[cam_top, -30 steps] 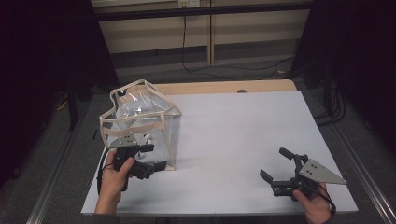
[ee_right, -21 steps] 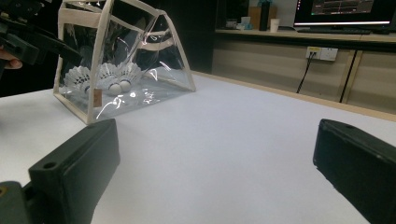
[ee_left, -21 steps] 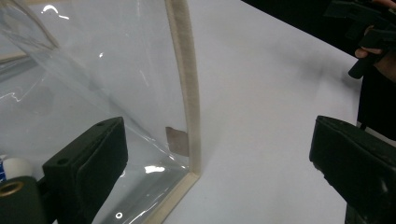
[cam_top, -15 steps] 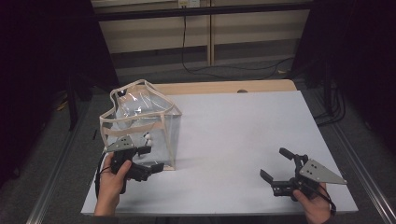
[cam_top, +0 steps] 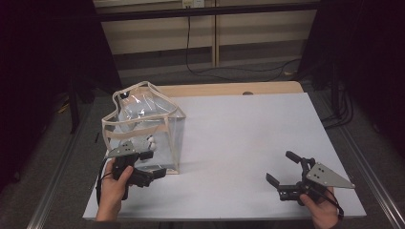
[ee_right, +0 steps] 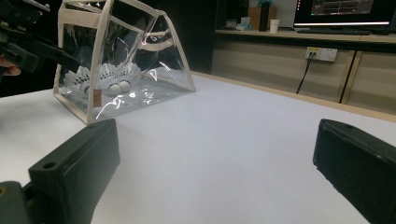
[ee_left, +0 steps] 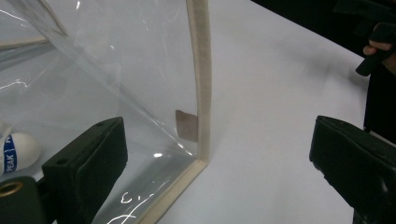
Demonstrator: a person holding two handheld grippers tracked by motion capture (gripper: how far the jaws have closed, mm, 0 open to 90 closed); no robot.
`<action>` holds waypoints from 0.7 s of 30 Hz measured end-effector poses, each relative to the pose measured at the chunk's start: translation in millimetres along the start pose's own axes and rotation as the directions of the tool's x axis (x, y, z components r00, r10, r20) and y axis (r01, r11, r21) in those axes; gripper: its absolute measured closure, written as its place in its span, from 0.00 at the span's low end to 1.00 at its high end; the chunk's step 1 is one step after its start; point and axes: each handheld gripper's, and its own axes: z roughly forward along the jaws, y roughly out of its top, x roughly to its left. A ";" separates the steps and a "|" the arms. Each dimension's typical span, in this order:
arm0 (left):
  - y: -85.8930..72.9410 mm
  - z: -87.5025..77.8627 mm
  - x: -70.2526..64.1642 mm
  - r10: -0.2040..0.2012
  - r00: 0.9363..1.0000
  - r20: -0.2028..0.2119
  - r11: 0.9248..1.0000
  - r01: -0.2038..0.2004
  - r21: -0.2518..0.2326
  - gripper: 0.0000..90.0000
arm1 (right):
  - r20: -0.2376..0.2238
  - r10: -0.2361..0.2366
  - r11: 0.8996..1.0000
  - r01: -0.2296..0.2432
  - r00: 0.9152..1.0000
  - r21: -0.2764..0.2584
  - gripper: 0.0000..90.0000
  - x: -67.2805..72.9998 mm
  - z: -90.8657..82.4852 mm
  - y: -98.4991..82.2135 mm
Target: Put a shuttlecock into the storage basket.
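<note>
You have one clear bag [cam_top: 143, 129] holding two shuttlecocks [ee_right: 114, 77], its near corner between your left gripper's [cam_top: 152, 164] spread jaws; your right gripper [cam_top: 282, 169] gapes well apart.

Dim workroom around a white-topped table

The white table top [cam_top: 248, 138] has a bare wooden strip [cam_top: 229, 89] along its far edge and metal rails [cam_top: 52, 191] at its sides, over grey floor [cam_top: 267, 71]. Behind it runs a pale panelled wall unit [cam_top: 210, 28] with a socket [cam_top: 191, 3] and a black cable [cam_top: 188, 52] hanging to the floor; dark curtains [cam_top: 363, 57] close off both sides. From the right gripper view, a counter [ee_right: 299, 35] carries a lit monitor [ee_right: 343, 10] and a paper cup [ee_right: 274, 25], with a wall outlet [ee_right: 320, 53] under it.
</note>
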 end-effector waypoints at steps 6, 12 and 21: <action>-3.4 -1.6 0.9 -0.006 1.000 -0.002 1.000 0.006 -0.004 0.05 | -0.001 -0.004 1.000 0.004 1.000 0.000 0.00 -0.4 0.1 -0.1; -6.1 -4.2 2.6 -0.013 1.000 -0.003 1.000 0.013 -0.021 0.05 | -0.005 -0.002 1.000 0.002 1.000 0.001 0.00 -0.6 0.7 -0.6; -8.1 -5.0 2.7 -0.014 1.000 -0.008 1.000 0.014 -0.026 0.05 | -0.007 -0.002 1.000 0.002 1.000 0.004 0.00 0.0 0.3 -0.8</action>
